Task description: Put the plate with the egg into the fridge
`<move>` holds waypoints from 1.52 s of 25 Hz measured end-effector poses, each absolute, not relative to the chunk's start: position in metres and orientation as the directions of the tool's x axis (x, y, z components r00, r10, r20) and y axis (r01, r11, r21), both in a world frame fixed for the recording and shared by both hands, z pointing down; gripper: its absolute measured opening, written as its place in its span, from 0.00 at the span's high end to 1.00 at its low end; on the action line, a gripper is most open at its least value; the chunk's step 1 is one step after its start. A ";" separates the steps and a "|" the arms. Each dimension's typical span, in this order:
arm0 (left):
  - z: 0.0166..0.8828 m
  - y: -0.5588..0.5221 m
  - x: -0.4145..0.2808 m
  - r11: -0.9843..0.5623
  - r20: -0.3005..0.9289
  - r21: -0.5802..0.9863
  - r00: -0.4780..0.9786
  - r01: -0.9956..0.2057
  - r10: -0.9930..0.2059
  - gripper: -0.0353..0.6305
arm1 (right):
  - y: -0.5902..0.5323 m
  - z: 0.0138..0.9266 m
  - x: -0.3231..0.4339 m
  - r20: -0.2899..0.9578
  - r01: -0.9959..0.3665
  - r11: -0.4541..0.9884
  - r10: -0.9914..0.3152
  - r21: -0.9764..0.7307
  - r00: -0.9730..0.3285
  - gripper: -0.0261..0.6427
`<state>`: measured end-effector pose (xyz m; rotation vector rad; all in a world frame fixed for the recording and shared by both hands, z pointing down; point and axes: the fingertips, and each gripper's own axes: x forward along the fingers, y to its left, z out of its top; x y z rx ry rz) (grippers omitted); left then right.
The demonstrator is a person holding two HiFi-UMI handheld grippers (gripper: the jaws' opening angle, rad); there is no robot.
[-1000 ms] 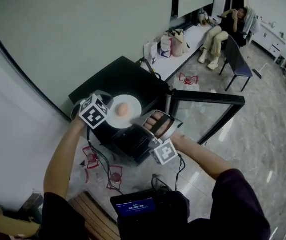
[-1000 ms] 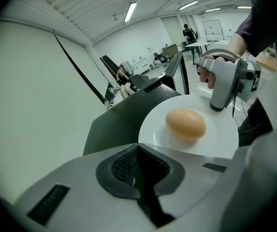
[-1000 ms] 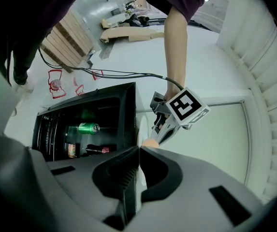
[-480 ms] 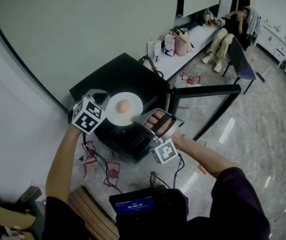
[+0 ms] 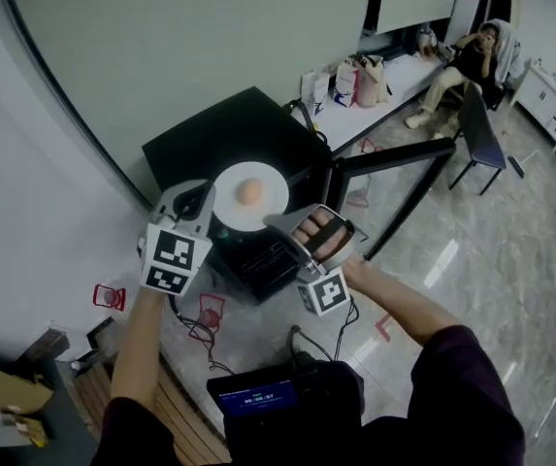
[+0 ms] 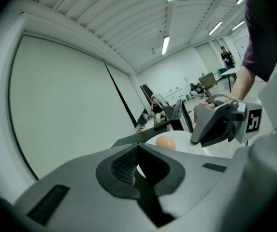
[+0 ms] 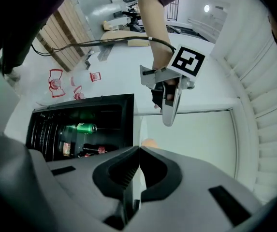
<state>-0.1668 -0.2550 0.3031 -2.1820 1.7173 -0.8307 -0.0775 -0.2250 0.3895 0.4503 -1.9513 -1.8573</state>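
The left hand-held gripper (image 5: 205,205) has its jaws closed down on the near-left rim of the white plate (image 5: 272,202). In its own view the rim runs in between the ribbed pads and the plate spreads out just beyond the tips. The right hand-held gripper (image 5: 278,224) pinches the opposite rim. Its jaws stand all but together, with the plate seen edge-on as a thin white line between them. The plate hangs in the air between the two hand-held grippers, roughly flat, each facing the other across it. The egg (image 5: 249,192) lies near the plate's middle, just ahead of both sets of tips and touching neither.

Below the hand-held grippers stands the black fridge (image 5: 221,132), its glass door (image 5: 394,168) swung open on the right hand-held gripper's side. The plate is outside it, above the top. In the right gripper view the open compartment lies left of the jaws — a green can (image 7: 82,127) lies on its side on a shelf there. Well beyond both hand-held grippers, a person (image 5: 464,64) sits on a chair.
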 end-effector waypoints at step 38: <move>0.520 -0.166 -0.115 0.018 0.178 -0.202 -0.055 -0.979 -0.983 0.93 | -0.228 0.608 -0.084 0.233 0.188 0.142 -0.467 0.972 -0.853 0.94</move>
